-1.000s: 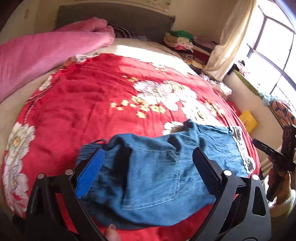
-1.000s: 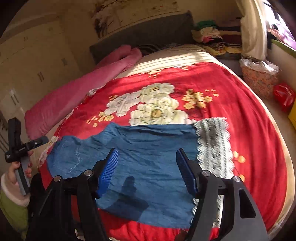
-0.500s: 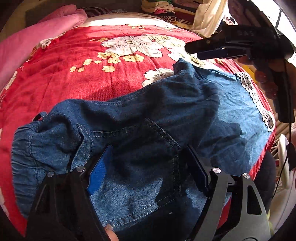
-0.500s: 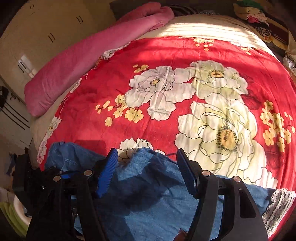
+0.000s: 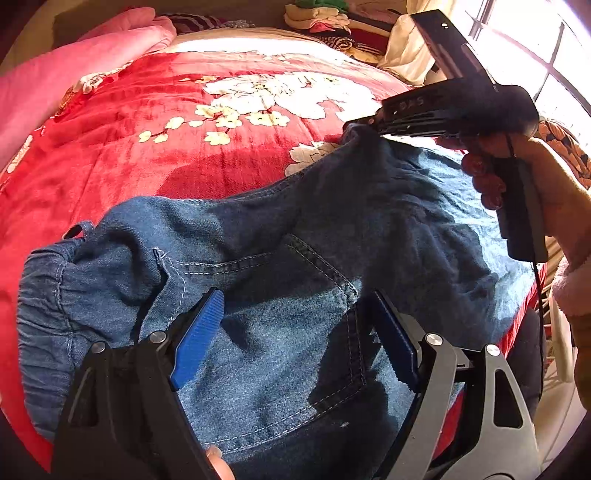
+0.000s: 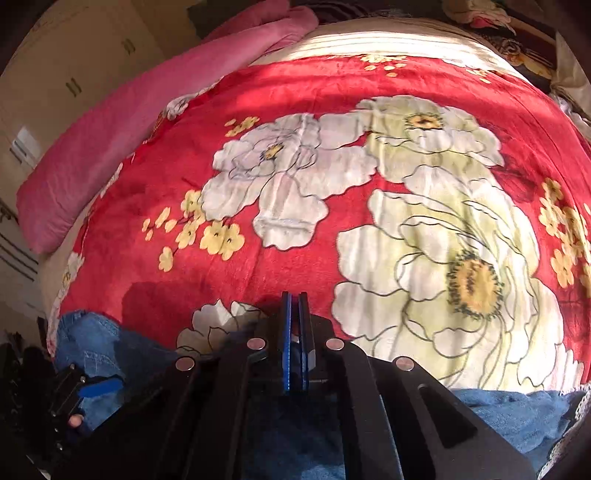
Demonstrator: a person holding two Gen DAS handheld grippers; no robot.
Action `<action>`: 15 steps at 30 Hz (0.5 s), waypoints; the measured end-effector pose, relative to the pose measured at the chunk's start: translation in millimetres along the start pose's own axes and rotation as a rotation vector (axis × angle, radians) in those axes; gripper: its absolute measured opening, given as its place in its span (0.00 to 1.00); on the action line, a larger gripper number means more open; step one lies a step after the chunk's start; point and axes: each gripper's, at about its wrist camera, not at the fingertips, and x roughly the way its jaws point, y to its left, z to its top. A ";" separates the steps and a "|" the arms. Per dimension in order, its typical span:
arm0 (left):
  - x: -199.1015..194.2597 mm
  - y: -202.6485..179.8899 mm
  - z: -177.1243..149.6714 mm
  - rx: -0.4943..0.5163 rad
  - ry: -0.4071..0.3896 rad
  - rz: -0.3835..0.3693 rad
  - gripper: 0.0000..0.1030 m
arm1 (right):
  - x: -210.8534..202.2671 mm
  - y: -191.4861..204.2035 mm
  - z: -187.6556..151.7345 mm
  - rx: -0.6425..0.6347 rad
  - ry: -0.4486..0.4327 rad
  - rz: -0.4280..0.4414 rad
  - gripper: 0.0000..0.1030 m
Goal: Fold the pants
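Blue denim pants [image 5: 280,295] lie on a red floral blanket [image 5: 207,162], waistband at the left, back pocket up. My left gripper [image 5: 295,332] is open, its blue pads low over the pocket area. My right gripper [image 6: 294,343] is shut, pads together, on the far edge of the pants at the crotch point; in the left wrist view it [image 5: 365,127] pinches the fabric there. Denim [image 6: 517,413] shows below it in the right wrist view.
A pink quilt [image 6: 147,122] lies along the bed's left side. Folded clothes [image 5: 325,18] are stacked at the head of the bed. A window [image 5: 546,55] is at the right. The left gripper also shows at the right wrist view's lower left [image 6: 92,387].
My right gripper has closed from open onto the far edge of the pants. My left gripper came down close over the pocket and stays open.
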 end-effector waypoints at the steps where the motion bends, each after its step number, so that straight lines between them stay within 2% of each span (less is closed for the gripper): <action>1: -1.0 0.0 0.2 0.001 -0.001 -0.002 0.71 | -13.6 -10.8 -1.5 0.055 -0.027 0.052 0.30; 2: -3.8 -0.2 0.4 -0.002 -0.004 -0.006 0.71 | -31.5 -22.2 -5.2 0.101 -0.072 0.106 0.38; 3: -8.8 -0.2 0.9 -0.014 -0.007 -0.018 0.72 | -51.6 -32.6 -10.6 0.129 -0.115 0.124 0.49; 5: -22.7 0.6 6.3 -0.057 -0.023 -0.086 0.77 | -93.7 -50.9 -24.9 0.143 -0.194 0.115 0.52; 7: -34.9 -2.0 19.8 -0.076 -0.059 -0.146 0.78 | -131.9 -75.1 -42.9 0.159 -0.262 0.089 0.57; 9: -35.8 -11.9 39.4 -0.036 -0.084 -0.112 0.81 | -161.5 -102.3 -59.2 0.185 -0.312 0.023 0.60; 11: -21.1 -18.6 62.8 -0.027 -0.065 -0.095 0.82 | -177.8 -131.0 -72.2 0.221 -0.321 -0.034 0.64; 15: 27.2 -19.2 103.3 -0.112 0.023 -0.154 0.82 | -176.4 -179.6 -92.9 0.306 -0.273 -0.060 0.66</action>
